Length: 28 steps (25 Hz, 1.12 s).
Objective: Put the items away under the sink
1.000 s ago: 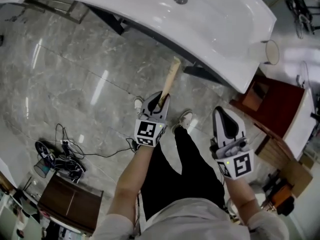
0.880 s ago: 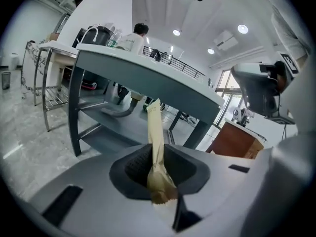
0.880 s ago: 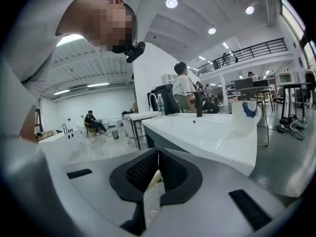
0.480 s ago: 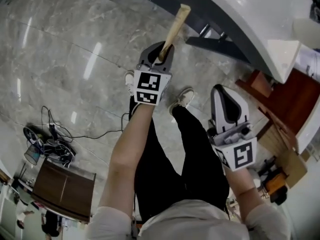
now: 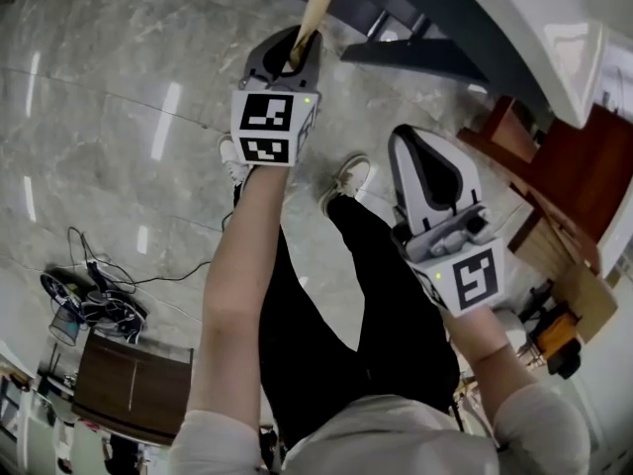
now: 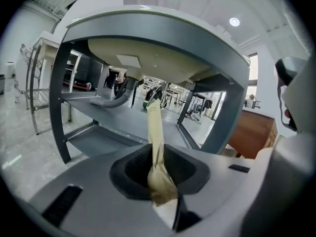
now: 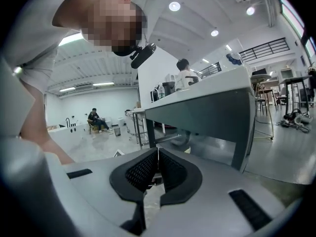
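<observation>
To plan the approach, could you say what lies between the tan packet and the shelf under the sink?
Nothing: the left gripper view shows open air between the tan packet and the shelf.

Open bay under the sink basin, wide gap between its grey front legs (the left gripper aims its long tan packet straight into it), bare grey shelf low inside, curved drain pipe crossing upper left, wooden cabinet close on the right.

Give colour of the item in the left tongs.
Item is pale tan; clearest in left gripper view.
</observation>
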Tool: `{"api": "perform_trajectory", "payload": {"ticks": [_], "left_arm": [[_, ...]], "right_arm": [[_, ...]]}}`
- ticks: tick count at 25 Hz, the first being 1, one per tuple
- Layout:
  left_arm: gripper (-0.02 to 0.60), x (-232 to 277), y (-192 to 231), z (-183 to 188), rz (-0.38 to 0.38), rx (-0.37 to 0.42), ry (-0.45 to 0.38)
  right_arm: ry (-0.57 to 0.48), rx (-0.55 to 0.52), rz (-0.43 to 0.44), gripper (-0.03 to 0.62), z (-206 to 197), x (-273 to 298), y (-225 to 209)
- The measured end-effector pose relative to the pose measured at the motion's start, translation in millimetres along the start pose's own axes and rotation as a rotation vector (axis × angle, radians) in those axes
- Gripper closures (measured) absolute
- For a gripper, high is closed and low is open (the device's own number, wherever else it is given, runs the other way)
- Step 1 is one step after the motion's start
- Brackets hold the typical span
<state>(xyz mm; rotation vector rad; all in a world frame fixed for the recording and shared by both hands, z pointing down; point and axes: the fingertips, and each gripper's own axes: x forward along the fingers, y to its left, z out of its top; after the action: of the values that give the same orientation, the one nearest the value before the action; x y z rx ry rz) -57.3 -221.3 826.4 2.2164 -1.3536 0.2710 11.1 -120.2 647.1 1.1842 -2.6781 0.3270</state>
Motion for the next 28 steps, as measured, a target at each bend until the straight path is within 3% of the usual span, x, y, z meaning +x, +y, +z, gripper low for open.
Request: {"api": "perform_trajectory", "payload": {"ticks": [8,21,28], "left_arm": [[0.511,41.8,0.6,7.6,-0.014,0.053,-0.018],[0.508,90.2,18.8,38.8,-0.003,0.197,-0.022],[0.506,110.3,14.0,45.0,-0.008,0.231,-0.001]], "right_arm": [[-0.015,0.021,-0.085,0.561,-26.7,-1.2,-28.9],[-0.084,0.031,-0.147,0.56,-33.9,11.2,-47.0],[-0.082,0.024,-0.166,0.561,-38.8,12.1,-52.7]]}}
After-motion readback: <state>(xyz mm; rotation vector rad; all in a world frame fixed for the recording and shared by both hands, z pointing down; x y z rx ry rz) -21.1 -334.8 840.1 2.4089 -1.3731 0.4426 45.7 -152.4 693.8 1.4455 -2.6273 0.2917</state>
